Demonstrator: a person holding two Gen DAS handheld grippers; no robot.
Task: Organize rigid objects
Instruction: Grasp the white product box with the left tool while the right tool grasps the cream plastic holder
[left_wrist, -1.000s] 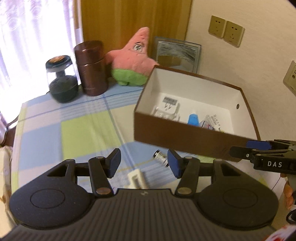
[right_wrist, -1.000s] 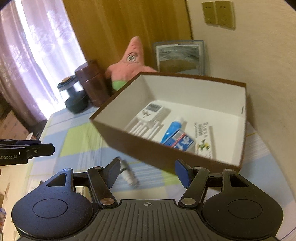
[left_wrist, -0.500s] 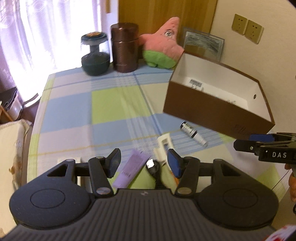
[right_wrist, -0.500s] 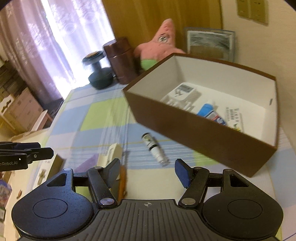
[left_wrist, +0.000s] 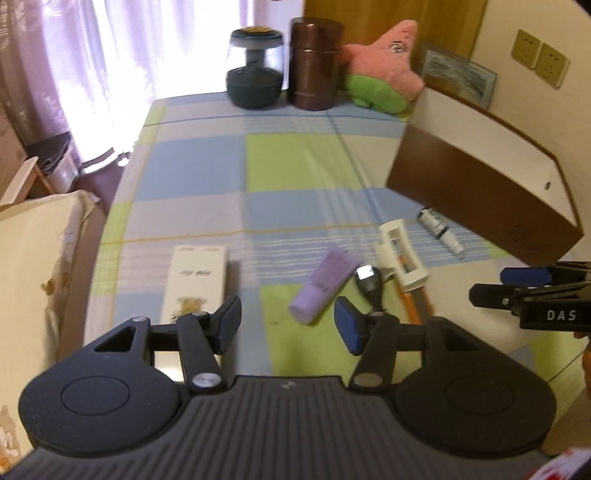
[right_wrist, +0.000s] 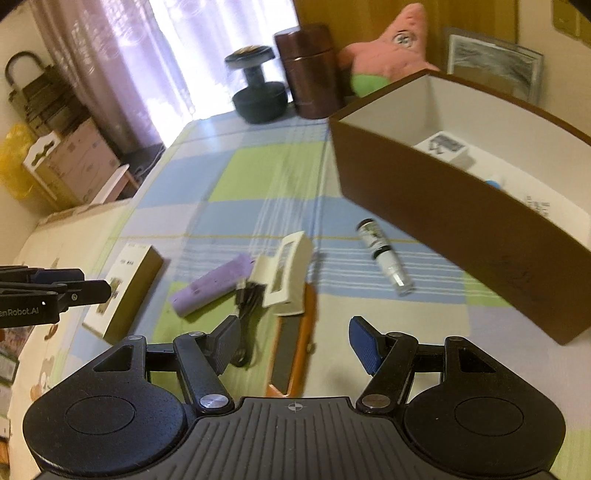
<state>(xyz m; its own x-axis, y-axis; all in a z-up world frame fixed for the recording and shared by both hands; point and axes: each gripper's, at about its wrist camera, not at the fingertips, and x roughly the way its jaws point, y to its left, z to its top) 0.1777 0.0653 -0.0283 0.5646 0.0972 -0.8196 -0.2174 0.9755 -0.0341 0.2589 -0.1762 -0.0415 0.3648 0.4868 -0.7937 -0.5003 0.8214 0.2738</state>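
Note:
A brown box with a white inside (left_wrist: 480, 184) (right_wrist: 443, 206) stands at the right of the checked table and holds several small items. Loose on the cloth lie a purple tube (left_wrist: 323, 282) (right_wrist: 214, 282), a black cable (left_wrist: 369, 282) (right_wrist: 247, 299), a white open-frame carton (left_wrist: 400, 253) (right_wrist: 286, 273), a small black-and-white bottle (left_wrist: 439, 230) (right_wrist: 384, 254), an orange-edged flat piece (right_wrist: 295, 354) and a cream flat box (left_wrist: 195, 282) (right_wrist: 127, 284). My left gripper (left_wrist: 286, 326) is open and empty above the tube. My right gripper (right_wrist: 293, 343) is open and empty above the orange-edged piece.
At the table's far edge stand a dark glass jar (left_wrist: 255, 70), a brown canister (left_wrist: 314, 62), a pink star plush (left_wrist: 384, 74) and a framed picture (left_wrist: 458, 79). Curtains and stacked boxes (right_wrist: 74, 158) are at the left. Wall sockets (left_wrist: 539, 62) are at the right.
Both grippers have pulled back from the box toward the table's near side. The loose items on the cloth have come into view. Both grippers stay open.

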